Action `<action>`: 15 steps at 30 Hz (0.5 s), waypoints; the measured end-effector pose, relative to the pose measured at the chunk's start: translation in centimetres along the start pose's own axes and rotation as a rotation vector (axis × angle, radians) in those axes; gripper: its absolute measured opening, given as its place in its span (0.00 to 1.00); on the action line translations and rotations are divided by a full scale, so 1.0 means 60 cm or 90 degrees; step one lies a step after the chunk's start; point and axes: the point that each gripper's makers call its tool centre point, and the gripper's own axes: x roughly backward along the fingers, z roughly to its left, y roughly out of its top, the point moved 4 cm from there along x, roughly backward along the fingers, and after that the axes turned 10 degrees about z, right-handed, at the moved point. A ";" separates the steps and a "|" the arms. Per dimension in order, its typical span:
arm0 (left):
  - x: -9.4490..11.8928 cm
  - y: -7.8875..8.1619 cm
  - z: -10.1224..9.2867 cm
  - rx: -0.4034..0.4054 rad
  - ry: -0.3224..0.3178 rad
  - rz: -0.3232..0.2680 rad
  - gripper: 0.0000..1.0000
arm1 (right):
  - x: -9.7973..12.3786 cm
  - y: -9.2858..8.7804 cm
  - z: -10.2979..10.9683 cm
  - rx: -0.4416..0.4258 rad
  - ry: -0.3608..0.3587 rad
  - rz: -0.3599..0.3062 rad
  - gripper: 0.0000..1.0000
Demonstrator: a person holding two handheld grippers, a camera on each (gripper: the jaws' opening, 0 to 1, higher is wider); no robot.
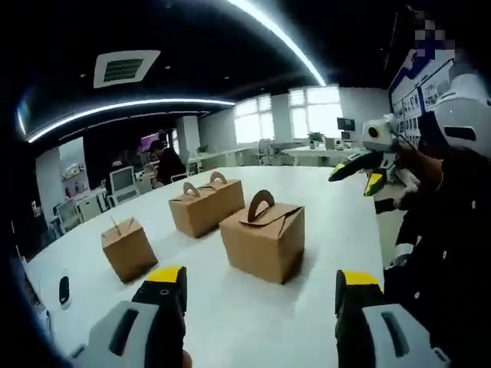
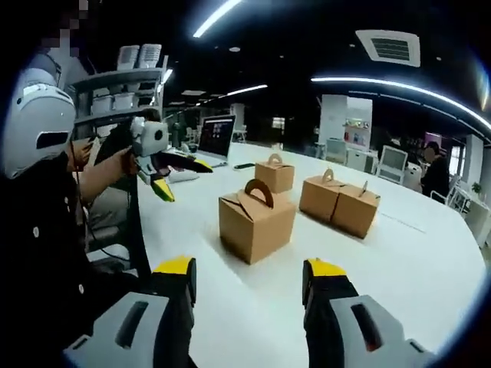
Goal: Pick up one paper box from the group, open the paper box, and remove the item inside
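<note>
Both tongs gape toward handled cardboard boxes [image 1: 262, 239].

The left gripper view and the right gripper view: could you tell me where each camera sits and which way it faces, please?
Left gripper view: rides the left gripper, jaws open, facing the nearest paper box on the white table; the right gripper and the person's dark sleeve enter from the right.
Right gripper view: rides the right gripper, jaws open, facing the same box from the opposite side; the left gripper enters from the left.
Both share the box group.
</note>
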 end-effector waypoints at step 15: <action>-0.132 0.035 0.023 -0.057 -0.224 -0.040 0.91 | -0.028 0.029 0.012 -0.040 0.012 -0.051 0.54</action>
